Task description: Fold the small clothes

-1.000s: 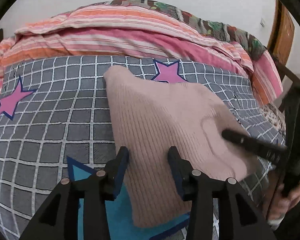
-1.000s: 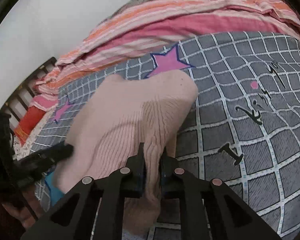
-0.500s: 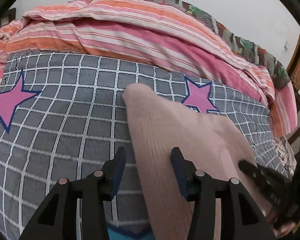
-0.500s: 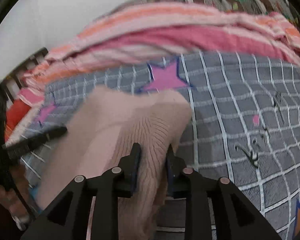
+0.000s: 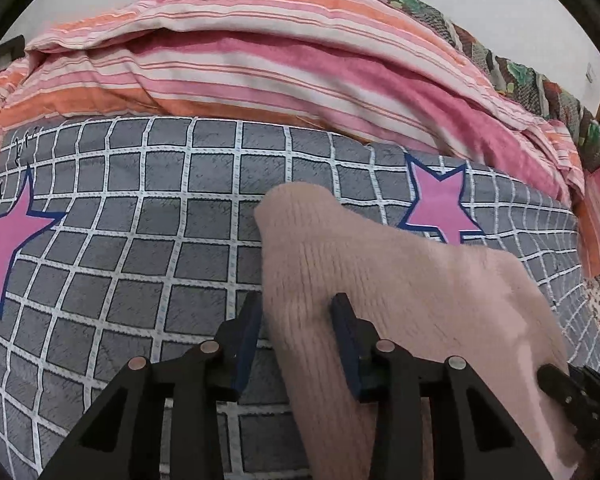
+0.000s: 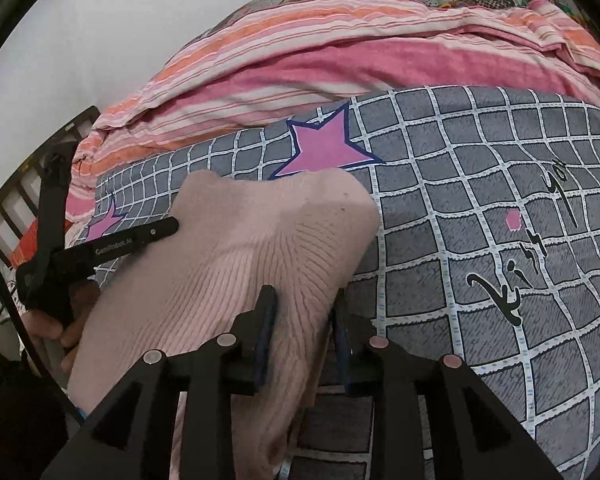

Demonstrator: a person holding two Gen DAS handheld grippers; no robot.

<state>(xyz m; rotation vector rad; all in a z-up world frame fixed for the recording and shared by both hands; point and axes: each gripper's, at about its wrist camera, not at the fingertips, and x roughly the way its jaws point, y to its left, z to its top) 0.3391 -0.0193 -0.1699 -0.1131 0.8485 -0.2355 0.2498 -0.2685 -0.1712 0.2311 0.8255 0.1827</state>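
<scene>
Sweater [image 5: 400, 300], pink and ribbed, is lying on the checked bed cover [image 5: 140, 240]; the left tool [image 5: 298, 340] is closing around its left edge. From the right wrist, the right tool [image 6: 304, 332] is straddling a raised fold, seemingly letting go. Next likely calls for smoothing.

A bed carries everything — its grey checked cover [image 5: 148, 240] printed with pink stars. At twelve o'clock a pink-and-orange striped quilt [image 5: 260, 52] lies bunched; toward five o'clock a pale pink knit garment [image 5: 400, 272] lies directly on it.
</scene>
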